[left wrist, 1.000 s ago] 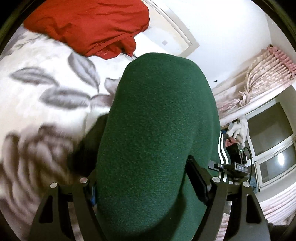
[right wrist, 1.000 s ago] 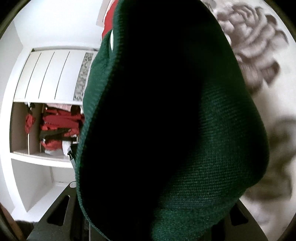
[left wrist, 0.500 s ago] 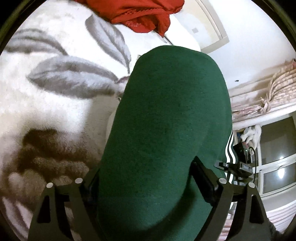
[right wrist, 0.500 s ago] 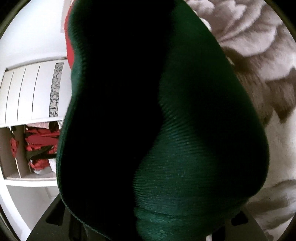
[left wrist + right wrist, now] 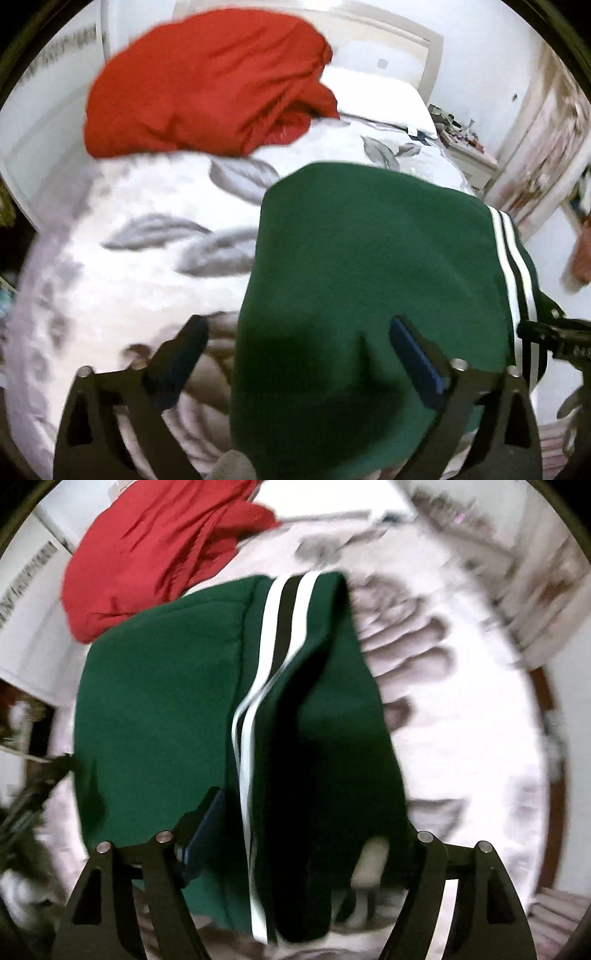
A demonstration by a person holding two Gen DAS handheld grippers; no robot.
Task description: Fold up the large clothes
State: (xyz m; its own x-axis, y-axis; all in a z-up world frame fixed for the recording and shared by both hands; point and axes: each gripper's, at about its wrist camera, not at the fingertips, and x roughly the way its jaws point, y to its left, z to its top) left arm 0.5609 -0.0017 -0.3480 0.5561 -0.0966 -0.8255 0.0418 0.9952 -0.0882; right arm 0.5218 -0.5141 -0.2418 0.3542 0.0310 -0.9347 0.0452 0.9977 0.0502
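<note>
The green track garment (image 5: 369,266) lies folded on the floral bedspread (image 5: 140,206), both left tongs (image 5: 295,354) and right tongs (image 5: 306,834) spread wide, holding nothing, so the next move is probably another fold.

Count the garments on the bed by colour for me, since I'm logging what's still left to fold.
Green: 1, the green garment with white stripes, lying between both grippers' fingers.
Red: 1, the red garment bunched on the floral blanket.
Total: 2.
</note>
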